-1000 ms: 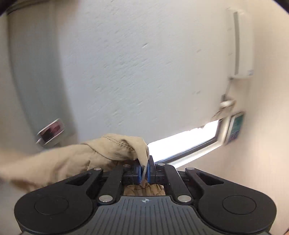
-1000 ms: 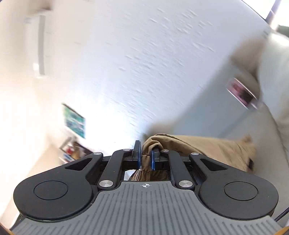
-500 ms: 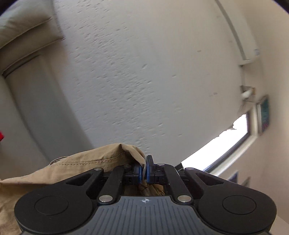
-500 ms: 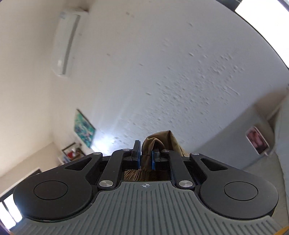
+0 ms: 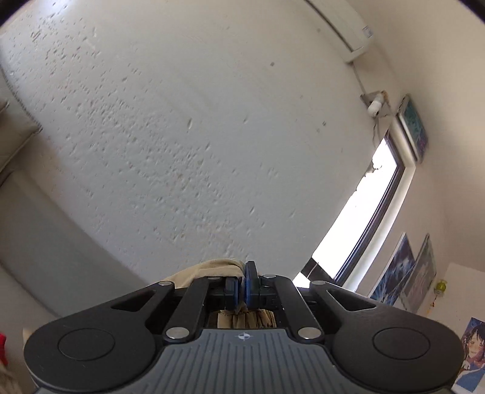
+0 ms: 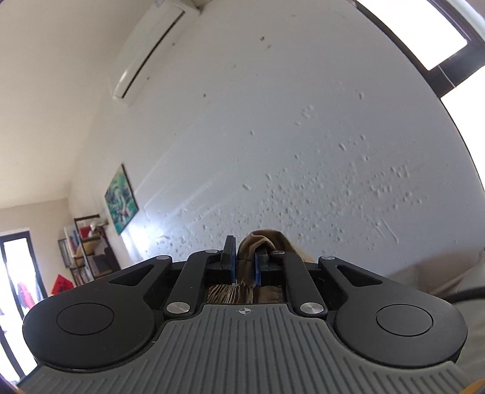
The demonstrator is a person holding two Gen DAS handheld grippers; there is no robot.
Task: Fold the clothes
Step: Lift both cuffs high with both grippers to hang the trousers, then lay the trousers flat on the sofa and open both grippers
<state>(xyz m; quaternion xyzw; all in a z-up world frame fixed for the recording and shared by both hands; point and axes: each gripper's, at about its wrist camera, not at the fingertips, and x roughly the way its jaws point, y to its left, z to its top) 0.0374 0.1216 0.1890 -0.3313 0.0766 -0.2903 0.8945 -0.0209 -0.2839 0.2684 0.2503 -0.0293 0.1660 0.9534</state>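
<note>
1. My left gripper (image 5: 242, 283) is clamped on a fold of tan garment (image 5: 209, 271); the blue pads (image 5: 249, 285) press together with cloth pinched between them, and a bunch of the fabric humps up just left of the fingers.
2. More of the same cloth shows gathered in pleats below the fingers, in the gap ahead of the grey ribbed body.
3. My right gripper (image 6: 244, 262) is likewise closed on the garment (image 6: 263, 242). Here the wad between the pads is thicker, so the fingers stand a little apart with brown-tan fabric filling the space and rising over the right finger.
4. Both cameras point steeply upward: a textured white ceiling (image 5: 188, 127) fills most of each view, so I cannot see how the rest of the garment hangs or what lies under it.
5. In the left view I see an air conditioner (image 5: 342, 22) at the top right, a bright window (image 5: 360, 218) on the right, and posters (image 5: 403, 272) on the wall beside and below it.
6. In the right view the air conditioner (image 6: 145, 48) sits upper left, a green framed picture (image 6: 120, 200) hangs on the wall, and a dark shelf unit (image 6: 91, 245) stands just below and to the left of it.
7. A pale sofa cushion (image 6: 436, 272) shows at the right edge of the right view.
</note>
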